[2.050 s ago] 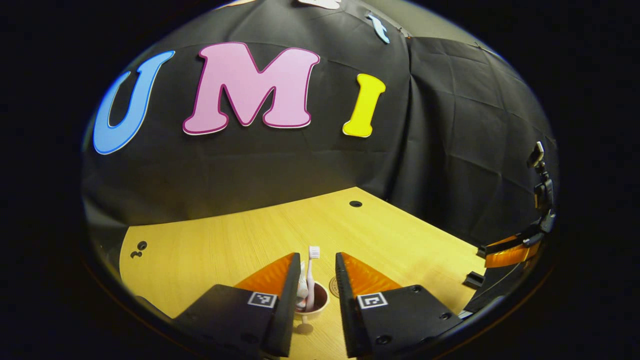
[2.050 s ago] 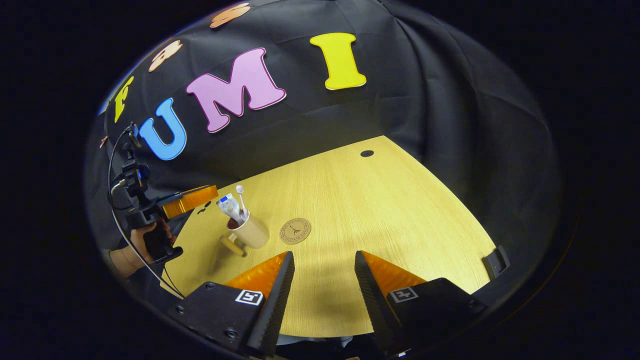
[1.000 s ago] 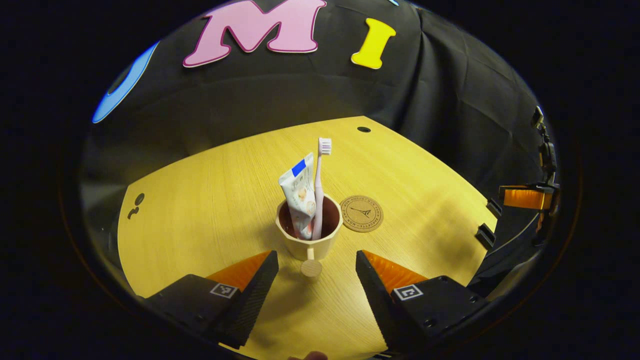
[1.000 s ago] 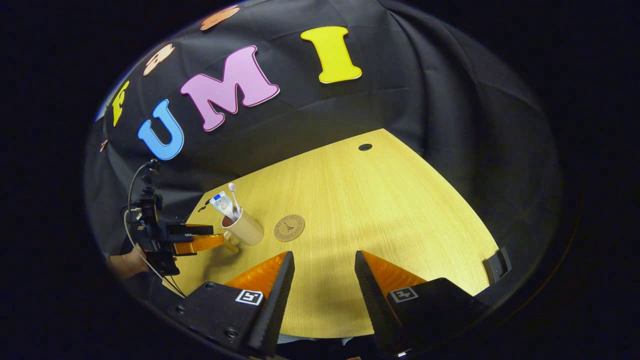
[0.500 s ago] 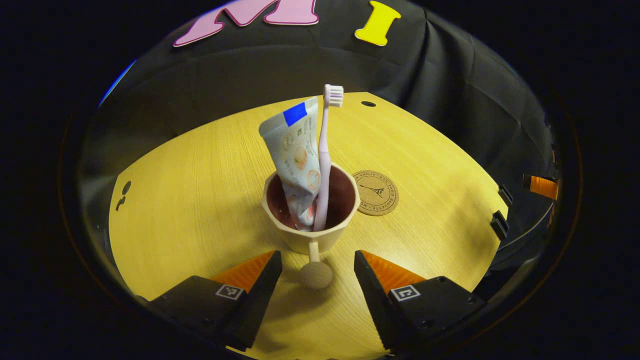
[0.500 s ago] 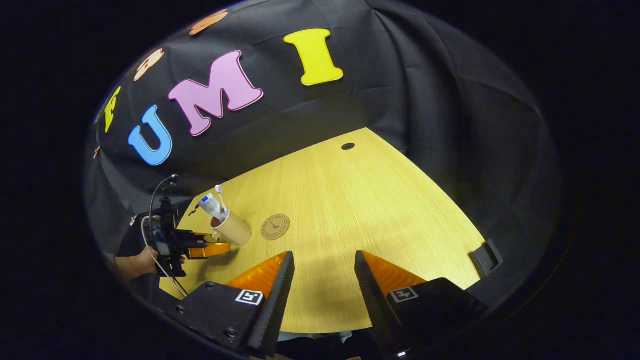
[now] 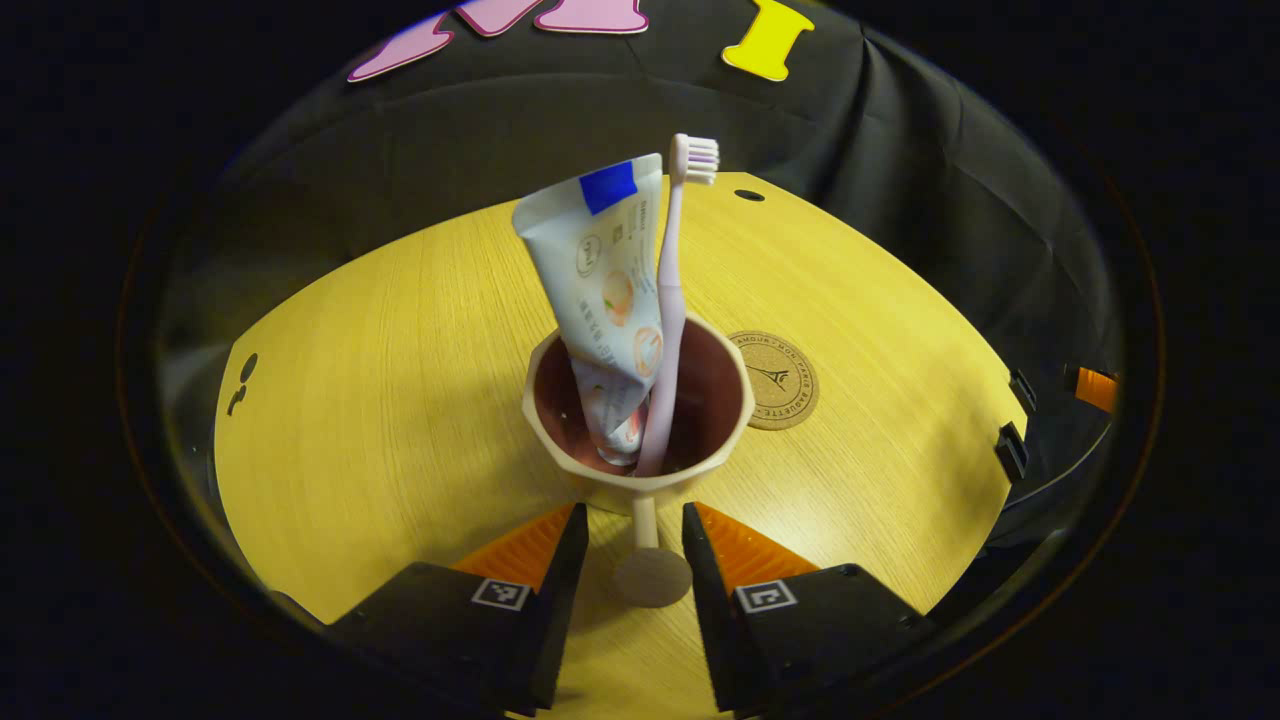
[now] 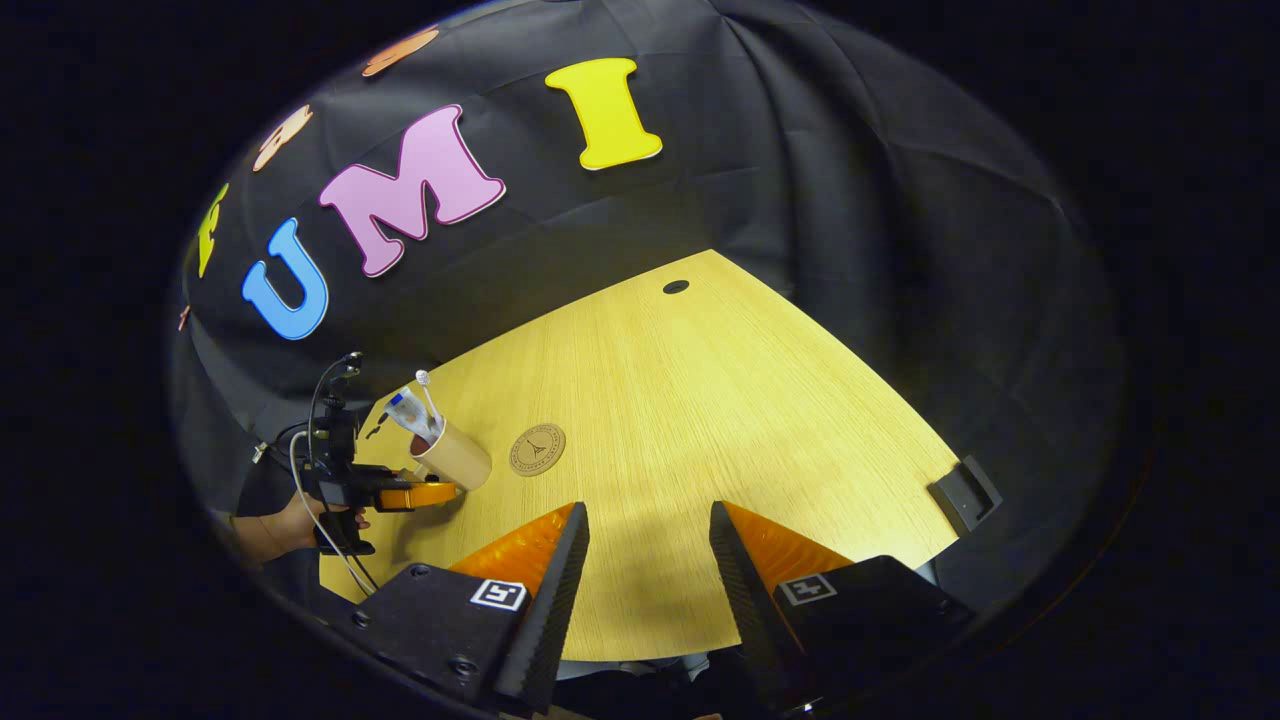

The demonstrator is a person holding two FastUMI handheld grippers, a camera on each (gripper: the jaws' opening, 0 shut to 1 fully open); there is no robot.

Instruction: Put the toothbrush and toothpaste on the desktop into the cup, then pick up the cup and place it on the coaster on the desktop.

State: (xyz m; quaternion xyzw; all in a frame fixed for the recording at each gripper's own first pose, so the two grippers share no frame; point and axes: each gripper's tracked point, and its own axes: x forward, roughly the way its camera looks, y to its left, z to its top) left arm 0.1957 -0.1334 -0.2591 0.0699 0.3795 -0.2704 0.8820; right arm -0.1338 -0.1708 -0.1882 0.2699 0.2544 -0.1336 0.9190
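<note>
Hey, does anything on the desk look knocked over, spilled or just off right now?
Nothing stands out. The cup stands upright beside the coaster, toothpaste and toothbrush leaning inside it.

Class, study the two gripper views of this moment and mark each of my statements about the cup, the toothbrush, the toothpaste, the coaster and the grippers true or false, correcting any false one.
1. The toothbrush and toothpaste stand in the cup. True.
2. The cup sits on the coaster. False: it stands beside it on the desktop.
3. The left gripper has its jaws on either side of the cup's handle. True.
4. The right gripper holds the toothpaste. False: its jaws are open and hold nothing.
</note>
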